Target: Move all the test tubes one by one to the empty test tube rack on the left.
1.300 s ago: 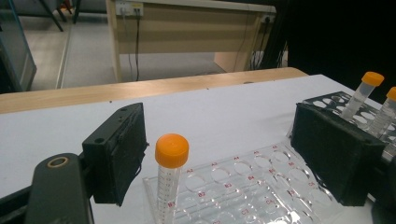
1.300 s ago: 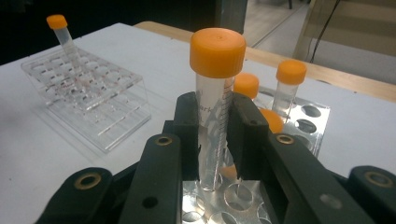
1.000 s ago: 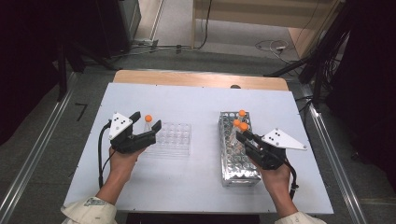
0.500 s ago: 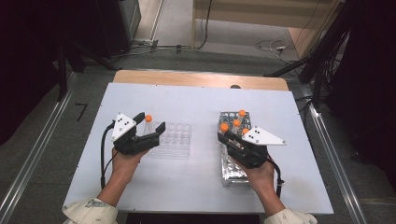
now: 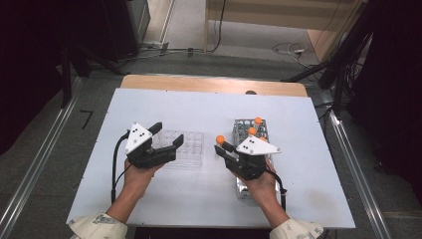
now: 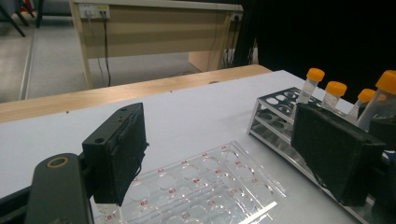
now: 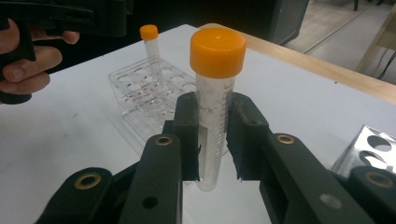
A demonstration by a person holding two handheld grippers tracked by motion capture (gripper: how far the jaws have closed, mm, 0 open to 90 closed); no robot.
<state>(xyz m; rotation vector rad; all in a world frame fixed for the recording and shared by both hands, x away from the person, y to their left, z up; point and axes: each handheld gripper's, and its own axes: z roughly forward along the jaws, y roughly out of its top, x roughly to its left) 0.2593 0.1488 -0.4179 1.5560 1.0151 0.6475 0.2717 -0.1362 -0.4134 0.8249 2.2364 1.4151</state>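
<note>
One orange-capped tube (image 7: 215,102), standing upright, is riding clamped between the right gripper (image 5: 230,153) jaws, with the clear rack (image 5: 186,148) lying to its left; the left gripper (image 5: 168,135), jaws wide and empty, is steadying there beside a tube already seated (image 7: 150,42).

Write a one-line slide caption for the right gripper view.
Right gripper clamps an orange-capped tube upright, facing the clear rack.
</note>
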